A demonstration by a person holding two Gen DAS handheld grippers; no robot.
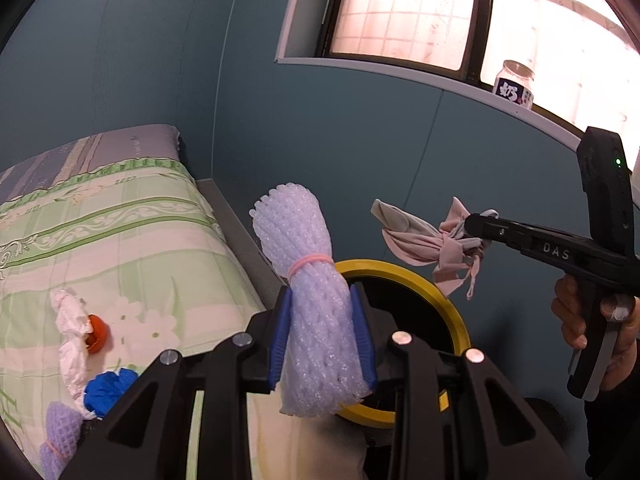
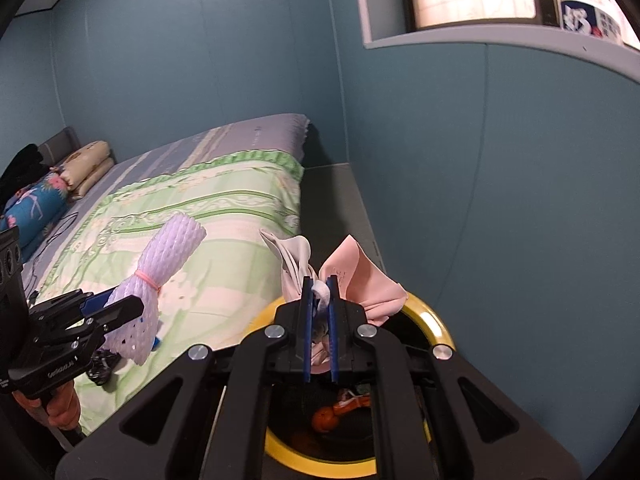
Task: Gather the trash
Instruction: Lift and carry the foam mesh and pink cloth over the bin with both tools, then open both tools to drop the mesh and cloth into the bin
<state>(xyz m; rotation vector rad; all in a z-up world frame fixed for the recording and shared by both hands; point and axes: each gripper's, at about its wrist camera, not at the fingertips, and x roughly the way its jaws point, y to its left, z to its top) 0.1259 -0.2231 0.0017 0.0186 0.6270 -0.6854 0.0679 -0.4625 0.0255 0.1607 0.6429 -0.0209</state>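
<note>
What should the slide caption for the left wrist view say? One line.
Left gripper clamps a banded foam net bundle near the yellow-rimmed bin, right gripper alongside holding pink cloth.

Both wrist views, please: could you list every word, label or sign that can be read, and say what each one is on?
"DAS": on the black arm of the right tongs, seen in the left wrist view.
"奶": large white character on the dark label of the jar on the window sill; the smaller print beside it is too small to read.
White lettering on the left tongs body: too blurred to read.
</note>
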